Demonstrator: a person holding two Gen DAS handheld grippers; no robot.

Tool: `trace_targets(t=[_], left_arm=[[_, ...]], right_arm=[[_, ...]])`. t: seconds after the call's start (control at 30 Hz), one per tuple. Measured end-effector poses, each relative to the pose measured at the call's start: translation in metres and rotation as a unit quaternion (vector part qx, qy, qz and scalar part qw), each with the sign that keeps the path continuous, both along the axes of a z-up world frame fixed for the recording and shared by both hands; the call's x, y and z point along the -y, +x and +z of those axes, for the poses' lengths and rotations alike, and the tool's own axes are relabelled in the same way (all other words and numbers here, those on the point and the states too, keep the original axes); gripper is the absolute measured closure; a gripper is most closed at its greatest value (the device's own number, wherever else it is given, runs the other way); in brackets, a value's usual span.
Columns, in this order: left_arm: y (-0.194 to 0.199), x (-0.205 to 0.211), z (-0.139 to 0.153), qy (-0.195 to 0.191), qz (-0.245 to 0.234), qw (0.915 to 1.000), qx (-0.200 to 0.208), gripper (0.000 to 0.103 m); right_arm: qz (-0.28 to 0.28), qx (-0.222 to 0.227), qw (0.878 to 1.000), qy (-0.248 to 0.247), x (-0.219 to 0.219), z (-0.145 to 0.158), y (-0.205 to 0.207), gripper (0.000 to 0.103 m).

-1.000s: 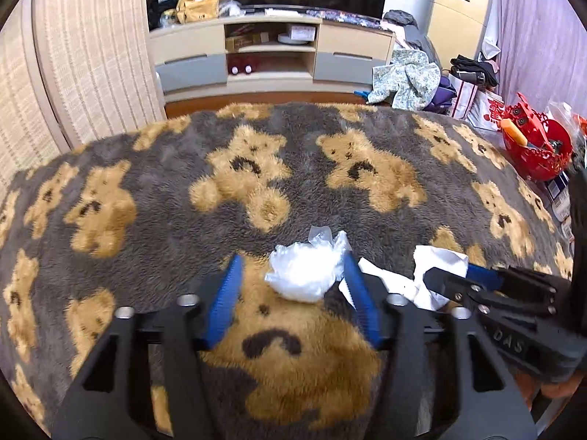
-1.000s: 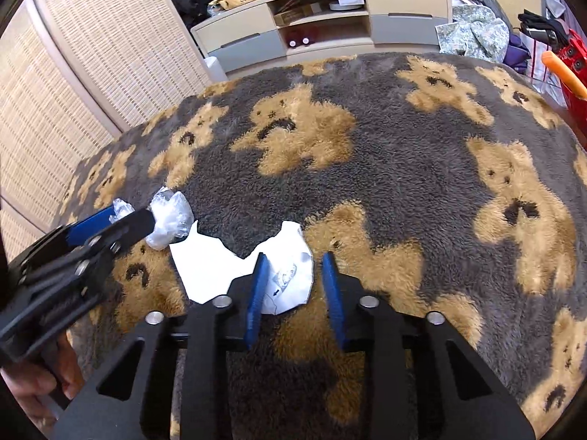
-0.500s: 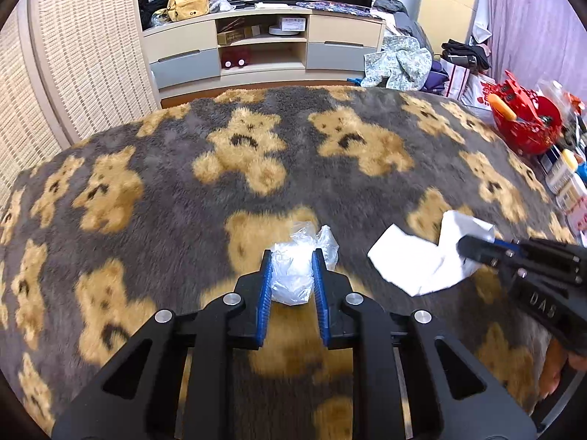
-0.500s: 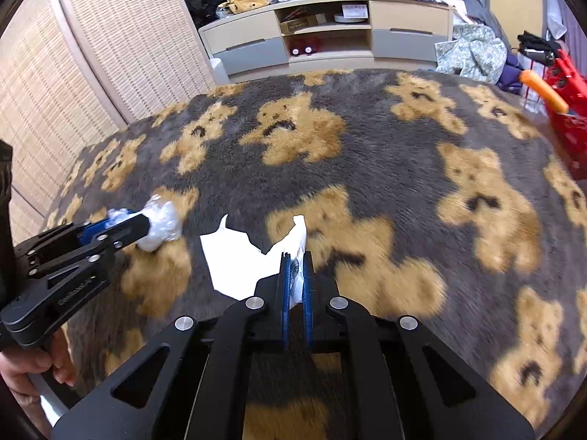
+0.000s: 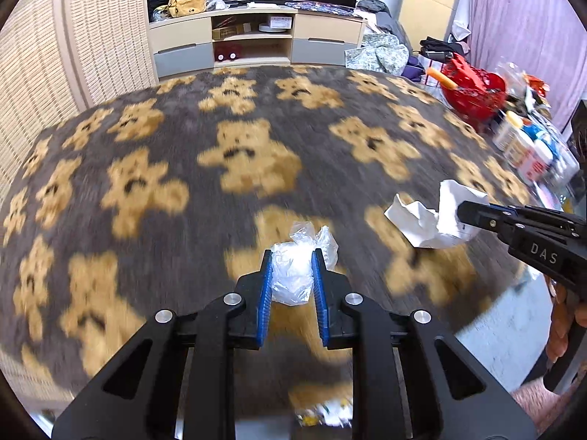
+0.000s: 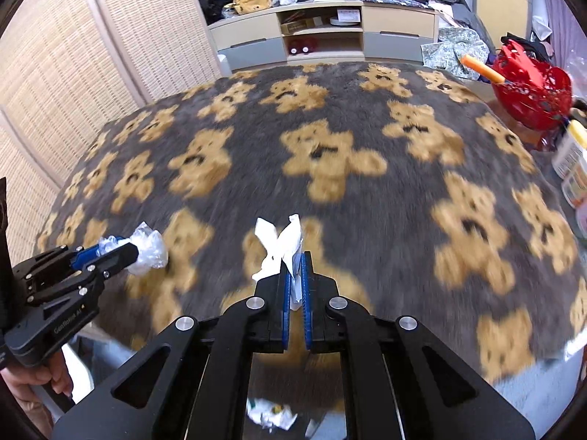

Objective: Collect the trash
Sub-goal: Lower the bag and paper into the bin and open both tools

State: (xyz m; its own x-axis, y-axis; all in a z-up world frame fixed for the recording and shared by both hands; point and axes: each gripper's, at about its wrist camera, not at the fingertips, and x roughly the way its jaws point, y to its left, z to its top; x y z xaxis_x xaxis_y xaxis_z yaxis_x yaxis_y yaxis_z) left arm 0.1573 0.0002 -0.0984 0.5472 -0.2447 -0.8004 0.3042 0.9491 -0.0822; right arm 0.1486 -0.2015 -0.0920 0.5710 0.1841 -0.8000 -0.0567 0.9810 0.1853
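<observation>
left gripper point(image 5: 292, 269): jaws closed on plastic wrap point(image 5: 293, 275) | right gripper point(image 6: 295, 267): jaws nearly together, pinching white paper point(image 6: 280, 245) | both above the bear blanket point(image 6: 330, 146)

The right gripper point(image 5: 463, 216), seen from the left wrist camera, bears the white letters "DAS" on the side of its black body; the left gripper point(image 6: 134, 253), seen from the right wrist camera, carries small yellowish print along its body that reads roughly "GenRobot AI", followed by a small mark too fine to make out; labels on the bottles point(image 5: 524, 146) at the rug's edge are blurred and unreadable.
</observation>
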Motion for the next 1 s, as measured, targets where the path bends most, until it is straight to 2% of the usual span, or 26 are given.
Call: trace_targets(t=[0.27,0.53,0.73,1.0], left_arm=[[-0.085,-0.006,-0.004,-0.005,0.008,0.9999,-0.013,0.084],[-0.148,-0.006,-0.040,-0.020,0.004,0.9989,-0.042,0.084],[-0.172,0.000,-0.072,-0.012,-0.001,0.9978,-0.065,0.084],[-0.180,0.006,-0.120,-0.016,-0.006,0.9940,-0.108,0.084]], right_arm=[[0.014,0.002,1.000,0.005,-0.015,-0.001,-0.081,0.096],[0.026,-0.020,0.999,0.017,-0.025,-0.029,-0.136,0.098],[0.040,-0.041,0.998,0.020,-0.037,-0.058,-0.157,0.098],[0.031,-0.089,0.995,0.032,-0.038,-0.116,-0.156,0.098]])
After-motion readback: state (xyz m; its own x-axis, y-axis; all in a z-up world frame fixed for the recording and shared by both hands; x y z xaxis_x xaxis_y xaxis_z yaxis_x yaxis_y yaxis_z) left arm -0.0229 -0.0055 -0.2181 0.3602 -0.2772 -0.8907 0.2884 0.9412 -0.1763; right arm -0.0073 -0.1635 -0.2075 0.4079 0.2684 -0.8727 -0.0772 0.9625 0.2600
